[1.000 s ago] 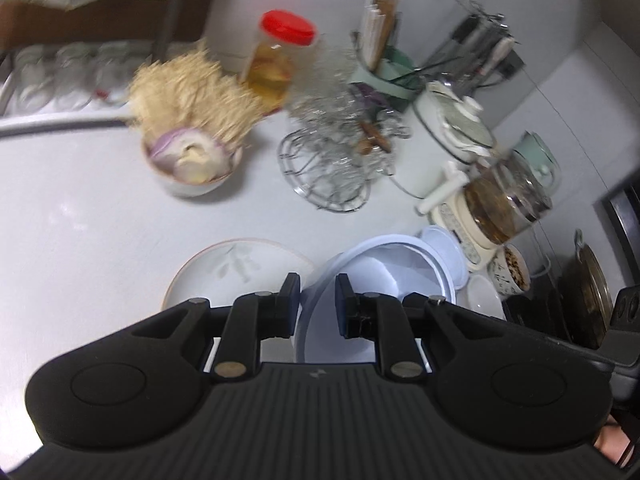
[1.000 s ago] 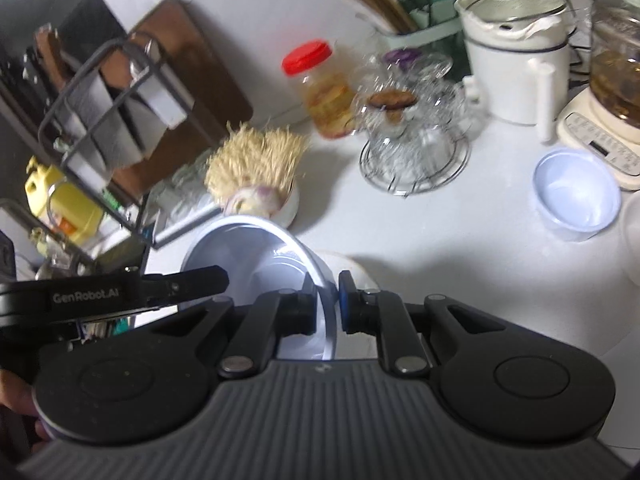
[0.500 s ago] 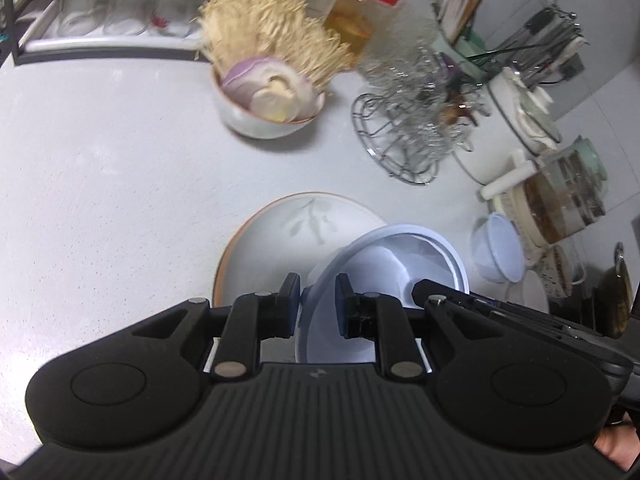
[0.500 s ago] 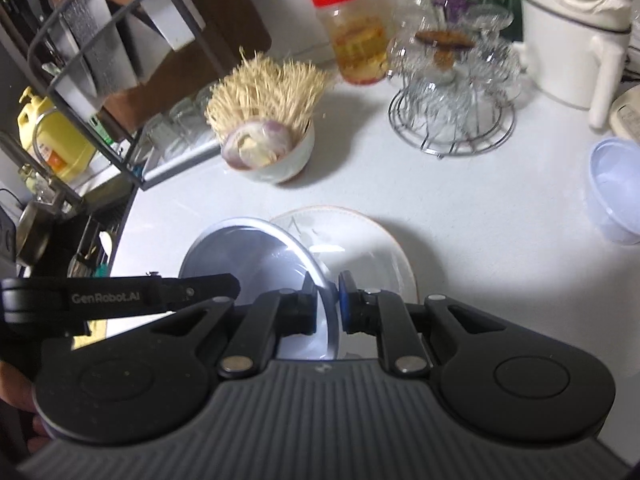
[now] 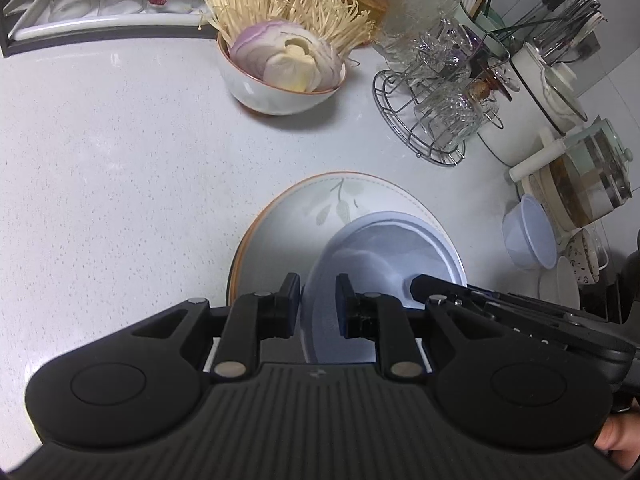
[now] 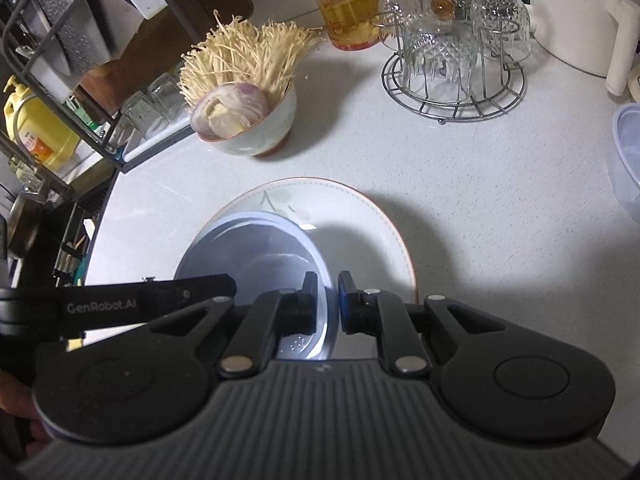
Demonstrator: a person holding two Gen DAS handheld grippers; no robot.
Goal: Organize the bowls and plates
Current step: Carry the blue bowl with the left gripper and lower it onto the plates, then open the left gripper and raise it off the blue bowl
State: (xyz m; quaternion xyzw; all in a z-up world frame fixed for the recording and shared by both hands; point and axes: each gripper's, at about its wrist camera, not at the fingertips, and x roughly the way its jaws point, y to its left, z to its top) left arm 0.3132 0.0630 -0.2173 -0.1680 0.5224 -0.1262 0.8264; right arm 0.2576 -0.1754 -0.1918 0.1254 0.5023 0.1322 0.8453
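A pale blue plastic bowl [image 5: 384, 256] is over a white plate with an orange rim and a leaf print [image 5: 320, 208] on the grey counter. My left gripper [image 5: 318, 300] is shut on the bowl's near rim. My right gripper [image 6: 328, 300] is shut on the opposite rim; the bowl [image 6: 256, 248] and plate [image 6: 360, 224] show there too. The bowl hangs low over the plate; I cannot tell whether it touches. A second, smaller blue bowl [image 5: 528, 240] sits at the right, also in the right wrist view [image 6: 628, 156].
A white bowl of enoki mushrooms and sliced onion [image 5: 280, 76] stands behind the plate. A wire rack of glass cups [image 5: 436, 116], a red-lidded jar [image 6: 344, 4], a white pot [image 5: 540, 92] and a glass kettle [image 5: 588, 176] crowd the back right. A dish rack [image 6: 60, 60] stands at left.
Both grippers have carried the blue bowl down and towards the plate; it now sits low over the plate's near side. The counter objects look closer.
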